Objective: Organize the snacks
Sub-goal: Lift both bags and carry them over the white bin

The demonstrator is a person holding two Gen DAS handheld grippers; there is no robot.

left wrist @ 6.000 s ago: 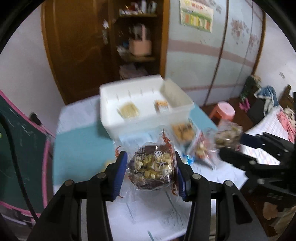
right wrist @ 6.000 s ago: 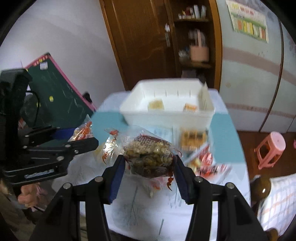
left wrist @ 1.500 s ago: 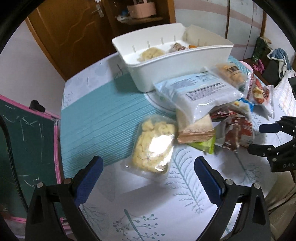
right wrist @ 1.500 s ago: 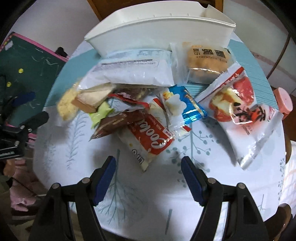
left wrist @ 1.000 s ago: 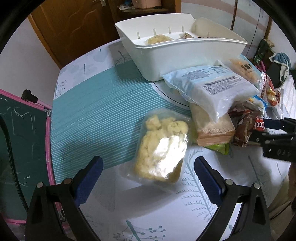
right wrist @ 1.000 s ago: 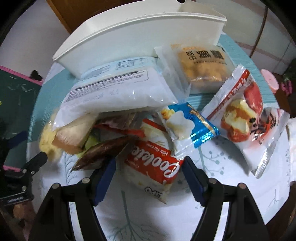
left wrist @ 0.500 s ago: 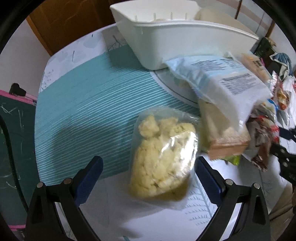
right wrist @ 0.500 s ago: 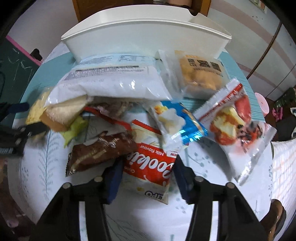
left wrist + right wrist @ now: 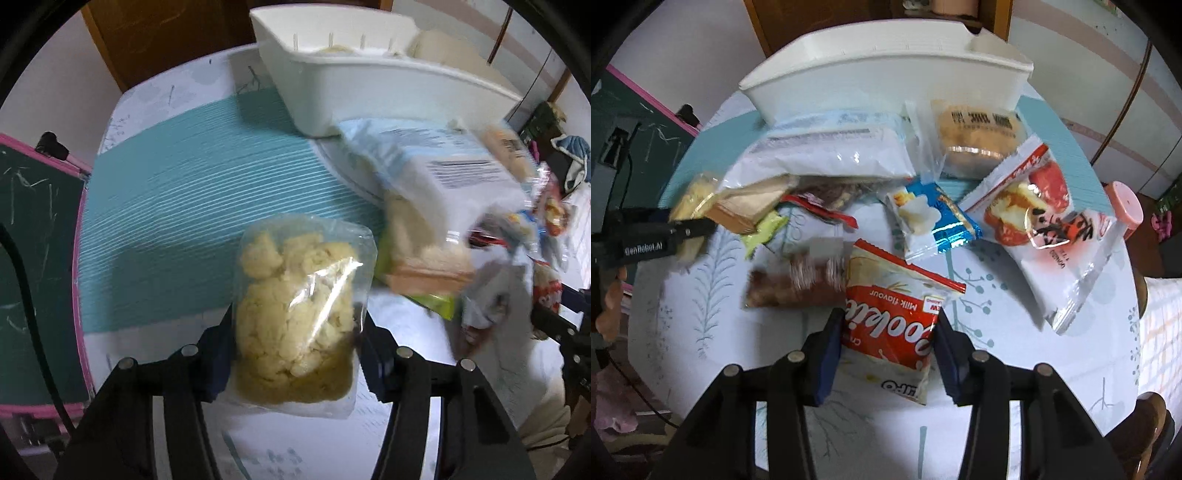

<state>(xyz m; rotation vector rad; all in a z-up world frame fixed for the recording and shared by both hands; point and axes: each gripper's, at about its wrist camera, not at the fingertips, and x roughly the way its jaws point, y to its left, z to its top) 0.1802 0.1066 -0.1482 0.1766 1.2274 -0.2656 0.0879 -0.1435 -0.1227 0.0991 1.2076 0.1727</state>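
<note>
On the round table [image 9: 1015, 343], the left gripper [image 9: 295, 354] had just closed its jaws onto a clear bag of pale yellow snacks [image 9: 295, 302]. The right gripper [image 9: 888, 354] had just clamped a red cookie packet [image 9: 890, 314] below the white bin [image 9: 886, 74].

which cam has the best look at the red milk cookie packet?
Right wrist view: the red milk cookie packet sits centred and sharp between the right gripper, whose jaws have just been closing and now pinch its sides. The left wrist view catches only a blurred red sliver at the right edge, half hidden behind other wrappers.
</note>
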